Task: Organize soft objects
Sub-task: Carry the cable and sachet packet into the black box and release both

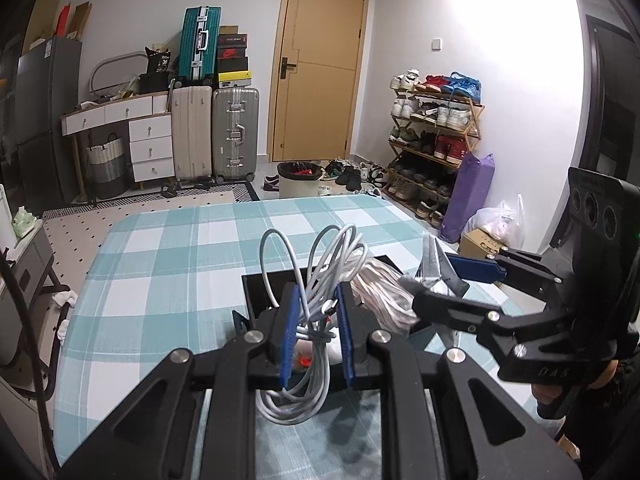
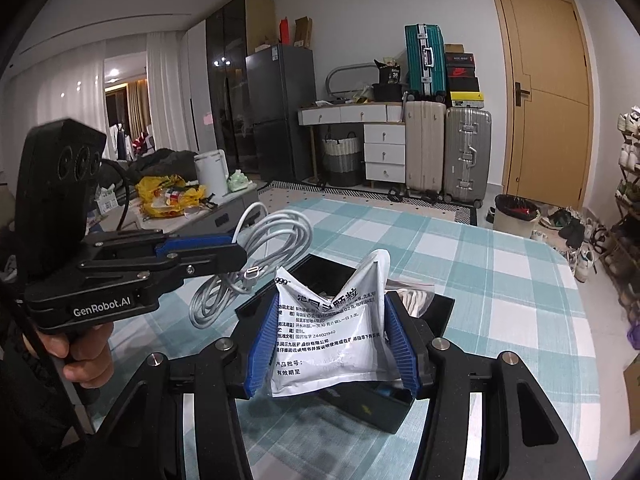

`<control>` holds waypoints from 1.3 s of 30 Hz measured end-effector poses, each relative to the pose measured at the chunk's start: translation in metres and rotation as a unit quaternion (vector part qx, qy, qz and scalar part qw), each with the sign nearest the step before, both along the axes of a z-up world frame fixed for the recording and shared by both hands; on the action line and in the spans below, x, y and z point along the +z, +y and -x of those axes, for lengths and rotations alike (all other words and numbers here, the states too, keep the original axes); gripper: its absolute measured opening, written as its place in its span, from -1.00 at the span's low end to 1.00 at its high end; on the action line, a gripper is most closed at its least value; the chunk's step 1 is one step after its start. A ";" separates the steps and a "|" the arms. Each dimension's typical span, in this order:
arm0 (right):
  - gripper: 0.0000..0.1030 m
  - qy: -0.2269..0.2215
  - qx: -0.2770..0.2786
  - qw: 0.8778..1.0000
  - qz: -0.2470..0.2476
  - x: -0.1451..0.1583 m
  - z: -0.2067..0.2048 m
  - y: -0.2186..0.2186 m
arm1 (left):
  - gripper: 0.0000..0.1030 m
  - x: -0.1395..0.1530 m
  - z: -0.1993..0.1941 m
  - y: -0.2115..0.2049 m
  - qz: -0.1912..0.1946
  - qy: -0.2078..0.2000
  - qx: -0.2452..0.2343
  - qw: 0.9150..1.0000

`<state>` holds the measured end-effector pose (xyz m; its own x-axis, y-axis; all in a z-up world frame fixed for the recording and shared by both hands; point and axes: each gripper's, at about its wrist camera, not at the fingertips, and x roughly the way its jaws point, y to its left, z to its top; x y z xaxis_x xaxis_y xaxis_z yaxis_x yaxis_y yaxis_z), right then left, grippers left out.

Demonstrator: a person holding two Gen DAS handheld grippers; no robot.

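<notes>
My left gripper (image 1: 318, 320) is shut on a coil of white cable (image 1: 320, 256), held above a black box (image 1: 256, 292) on the teal checked tablecloth (image 1: 180, 248). Beside the cable, in the box, lies a clear bag of pale cord (image 1: 380, 296). My right gripper (image 2: 332, 320) is shut on a white printed sachet (image 2: 328, 340), which buckles between the blue pads over the same black box (image 2: 384, 408). In the left wrist view the right gripper (image 1: 440, 280) holds the sachet (image 1: 434, 260) just right of the cable. In the right wrist view the left gripper (image 2: 236, 252), held by a hand (image 2: 84, 360), carries the cable (image 2: 264, 240).
Beyond the table's far edge stand a waste bin (image 1: 300, 184), a shoe rack (image 1: 436, 136) with loose shoes on the floor, suitcases (image 1: 234, 132), a drawer unit (image 1: 150, 144) and a closed door (image 1: 320, 68). A low side table with a yellow bag (image 2: 168, 196) stands to the left.
</notes>
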<state>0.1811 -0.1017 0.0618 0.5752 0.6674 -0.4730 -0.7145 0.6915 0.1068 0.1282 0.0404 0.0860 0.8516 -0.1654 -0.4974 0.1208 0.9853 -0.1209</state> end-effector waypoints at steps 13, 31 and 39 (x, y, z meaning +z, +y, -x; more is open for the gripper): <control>0.02 0.002 -0.018 0.999 0.027 -0.007 -0.024 0.016 | -0.68 -0.006 -0.030 0.007 0.009 0.011 0.011 1.000; 0.02 0.062 -0.025 0.997 0.034 -0.035 -0.070 0.021 | -0.68 -0.029 -0.060 0.005 0.006 0.026 0.011 1.000; 0.02 0.080 -0.010 0.995 0.058 -0.051 -0.079 0.037 | -0.68 -0.035 -0.066 0.005 0.004 0.032 0.008 0.999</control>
<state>0.2599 -0.0652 0.0106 0.4988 0.5918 -0.6333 -0.6805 0.7199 0.1368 0.1941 0.0458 0.0514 0.8210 -0.1570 -0.5489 0.0973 0.9859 -0.1365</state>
